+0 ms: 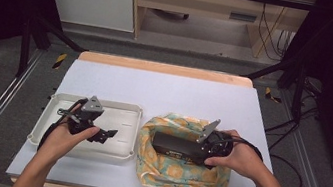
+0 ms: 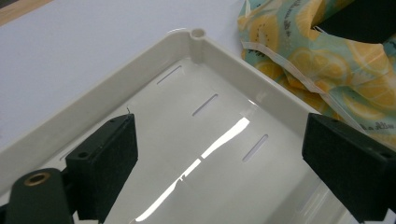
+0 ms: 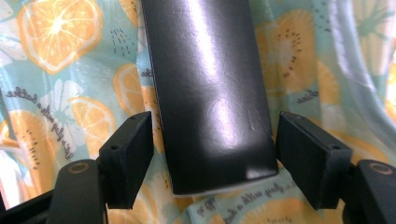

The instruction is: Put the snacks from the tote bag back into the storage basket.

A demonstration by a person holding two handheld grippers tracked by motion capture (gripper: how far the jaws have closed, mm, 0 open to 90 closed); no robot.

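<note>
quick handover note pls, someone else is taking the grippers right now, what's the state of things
Left gripper: open, nothing between the jaws, held over the cream tray.
Right gripper: jaws either side of the near end of the black box; small gaps show at both pads, so treat it as not gripped.
Black box lies on the lemon-print cloth, right of the tray on the white table.
Done: right jaws lined up on the box.
Left, probably: close, lift, then handle box or cloth as intended.

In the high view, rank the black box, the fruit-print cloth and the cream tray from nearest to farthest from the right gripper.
1. Black box: between the jaws of the right gripper.
2. Fruit-print cloth: under the box, spread around it.
3. Cream tray: left of the cloth, under the left gripper.
</note>
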